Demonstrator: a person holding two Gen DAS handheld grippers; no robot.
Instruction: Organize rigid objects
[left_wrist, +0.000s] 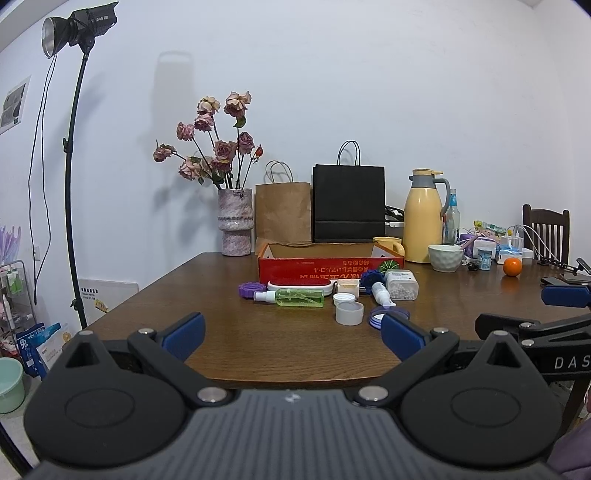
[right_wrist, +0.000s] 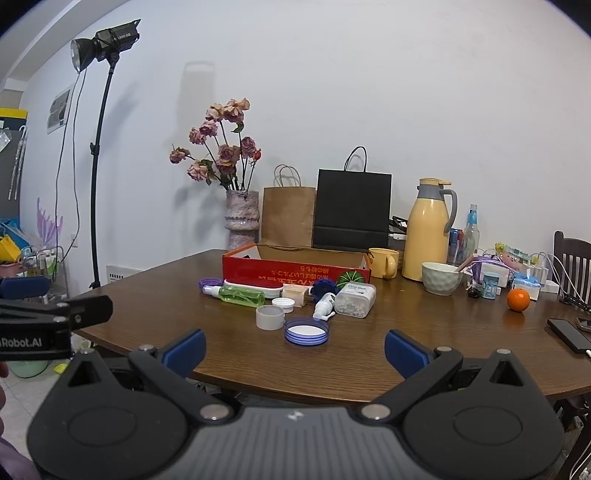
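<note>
**Both grippers wide open at the table's near edge, clutter ahead**

The left gripper is held at the near edge of the wooden table, its blue-padded fingers spread wide with nothing between them. The right gripper sits beside it in the same pose, fingers far apart and empty.

Just beyond the right gripper's fingertips, roughly centred between them, lies a blue-rimmed lid. A little farther and toward the left finger stands a roll of tape, with a small white cap behind it. Past these, a green spray bottle lies on its side toward the left finger, a small white bottle lies tilted near the centre line, and a clear box of beads sits just toward the right finger. A purple lid rests farther left, a dark blue gear-shaped piece stands behind the white bottle, and a white case with a red top lies against the box wall.

Behind the cluster stands the open red cardboard box. Farther back, toward the right finger, are a yellow mug, a pale bowl, a yellow thermos jug and an orange. At the wall stand a brown paper bag, a black paper bag and a vase of dried roses.
</note>
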